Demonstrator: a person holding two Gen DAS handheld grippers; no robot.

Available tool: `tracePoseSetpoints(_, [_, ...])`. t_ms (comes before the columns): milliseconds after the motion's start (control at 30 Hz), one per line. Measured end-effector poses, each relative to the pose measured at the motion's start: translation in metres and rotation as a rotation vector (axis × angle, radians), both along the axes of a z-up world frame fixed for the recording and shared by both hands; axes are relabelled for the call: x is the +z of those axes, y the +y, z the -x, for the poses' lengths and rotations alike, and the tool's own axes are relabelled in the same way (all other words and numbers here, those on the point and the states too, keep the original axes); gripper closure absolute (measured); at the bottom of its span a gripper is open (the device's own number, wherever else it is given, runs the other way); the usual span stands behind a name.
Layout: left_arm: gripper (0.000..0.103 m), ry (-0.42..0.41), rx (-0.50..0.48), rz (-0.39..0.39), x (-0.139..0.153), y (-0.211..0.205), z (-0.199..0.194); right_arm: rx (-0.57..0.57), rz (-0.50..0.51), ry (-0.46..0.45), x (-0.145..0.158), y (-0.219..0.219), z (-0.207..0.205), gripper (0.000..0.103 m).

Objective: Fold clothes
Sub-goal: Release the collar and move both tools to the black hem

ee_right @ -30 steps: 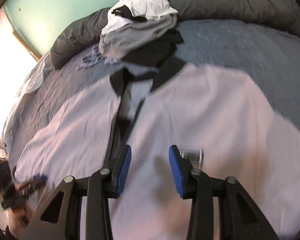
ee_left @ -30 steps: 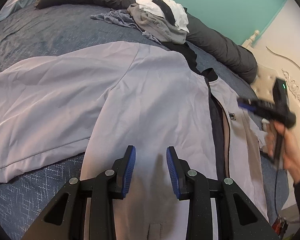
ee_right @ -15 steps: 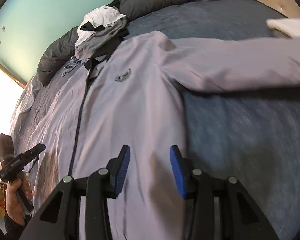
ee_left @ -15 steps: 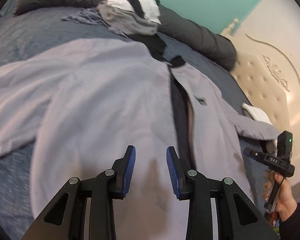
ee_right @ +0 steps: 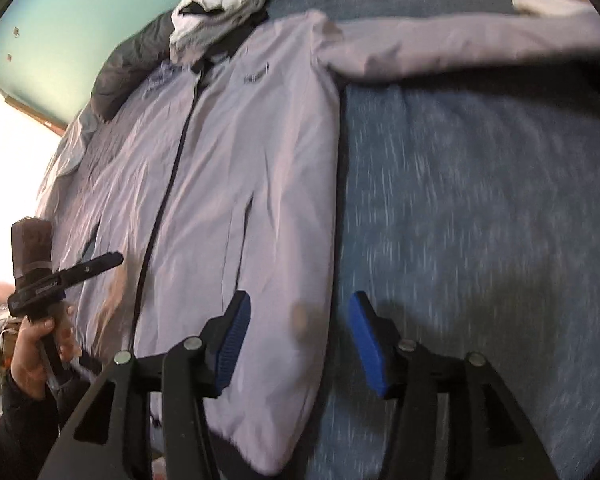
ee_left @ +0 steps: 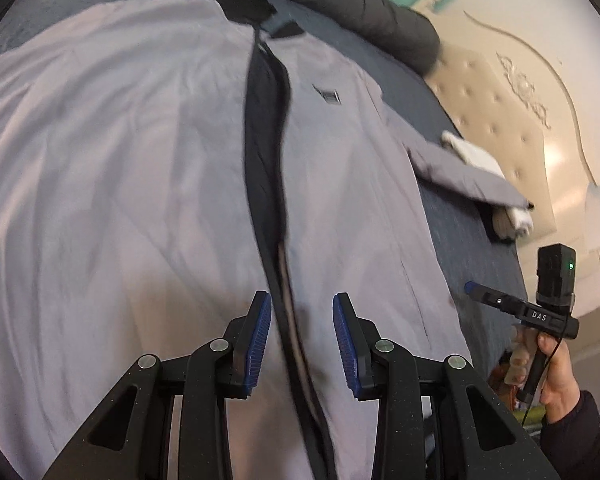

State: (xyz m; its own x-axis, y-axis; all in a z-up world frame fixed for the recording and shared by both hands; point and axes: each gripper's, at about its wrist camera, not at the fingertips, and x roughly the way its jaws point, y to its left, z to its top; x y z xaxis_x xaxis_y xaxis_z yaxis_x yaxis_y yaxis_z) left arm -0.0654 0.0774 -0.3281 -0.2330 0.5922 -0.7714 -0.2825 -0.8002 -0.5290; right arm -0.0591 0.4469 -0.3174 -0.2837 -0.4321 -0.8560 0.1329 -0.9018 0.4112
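A light grey zip-front jacket (ee_left: 152,184) lies spread flat, front up, across the blue-grey bed (ee_right: 480,208), hem toward the near edge, collar toward the clothes pile (ee_right: 216,20) at the far edge, one sleeve (ee_right: 452,46) stretched sideways toward the headboard (ee_left: 496,100). Left gripper (ee_left: 300,332): jaws parted, holding nothing, poised over the dark zipper line (ee_left: 266,152) near the hem. Right gripper (ee_right: 298,336): jaws wide apart, empty, straddling the jacket's side edge close to the hem corner; contact with the fabric cannot be told.
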Motion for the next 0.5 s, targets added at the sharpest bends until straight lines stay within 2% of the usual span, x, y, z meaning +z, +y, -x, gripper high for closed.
tracePoseSetpoints(167, [0.068, -0.026, -0.061, 0.053, -0.001, 0.020, -0.023, 0.016, 0.031, -0.030, -0.006, 0.003, -0.026, 0.051])
tracePoseSetpoints(433, [0.068, -0.052, -0.069, 0.111, -0.008, 0.027, -0.044, 0.034, 0.080, -0.060, -0.008, 0.002, -0.048, 0.051])
tracePoseSetpoints(500, [0.068, -0.066, -0.072, 0.103, -0.010, 0.026, -0.048, 0.048, 0.083, -0.065, -0.007, -0.001, -0.051, 0.051])
